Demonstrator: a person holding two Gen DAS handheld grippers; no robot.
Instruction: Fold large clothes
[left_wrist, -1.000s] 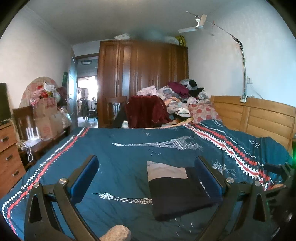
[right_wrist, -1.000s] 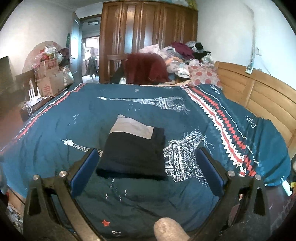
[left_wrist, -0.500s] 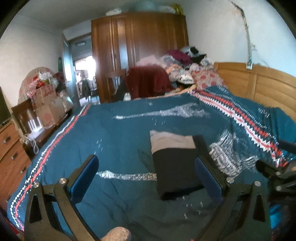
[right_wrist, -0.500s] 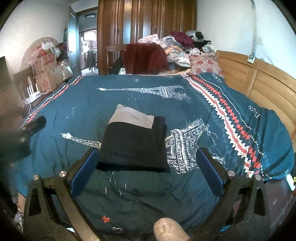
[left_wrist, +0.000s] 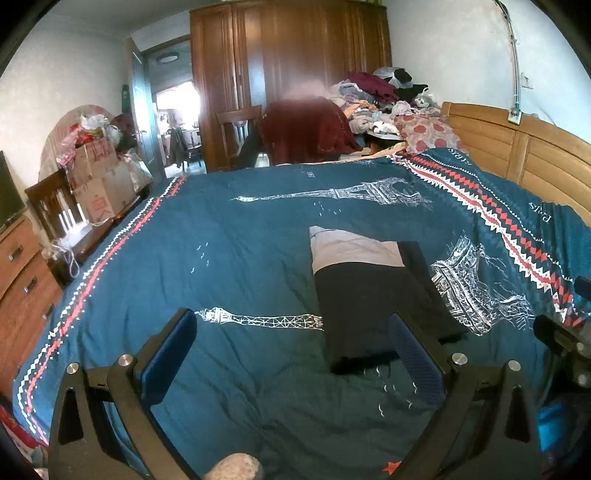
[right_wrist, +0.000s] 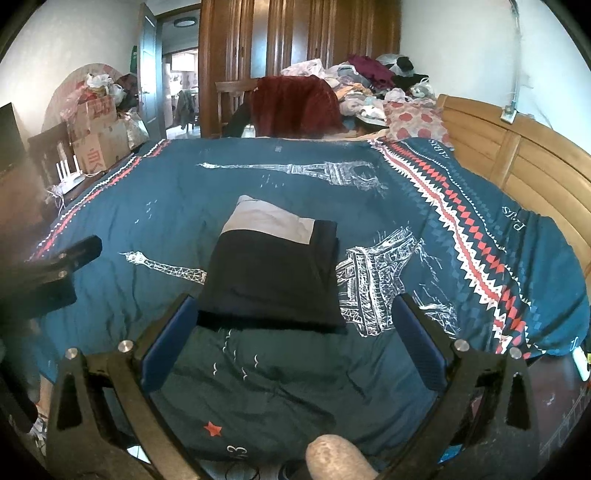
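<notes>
Folded dark garment (right_wrist: 273, 273) lies as a neat rectangle on the blue bedspread (right_wrist: 369, 369), both the left gripper (left_wrist: 291, 350) and right gripper (right_wrist: 291, 332) spread open and empty above it, so folding looks finished and the next piece wants fetching.

Both wrist cameras look across the bed (left_wrist: 258, 240) from its foot, sharing the wardrobe (right_wrist: 295, 55).

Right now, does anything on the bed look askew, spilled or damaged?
Nothing stands out. The folded garment lies flat and squared on the blue bedspread. Both the left gripper and the right gripper are open, holding nothing.
</notes>
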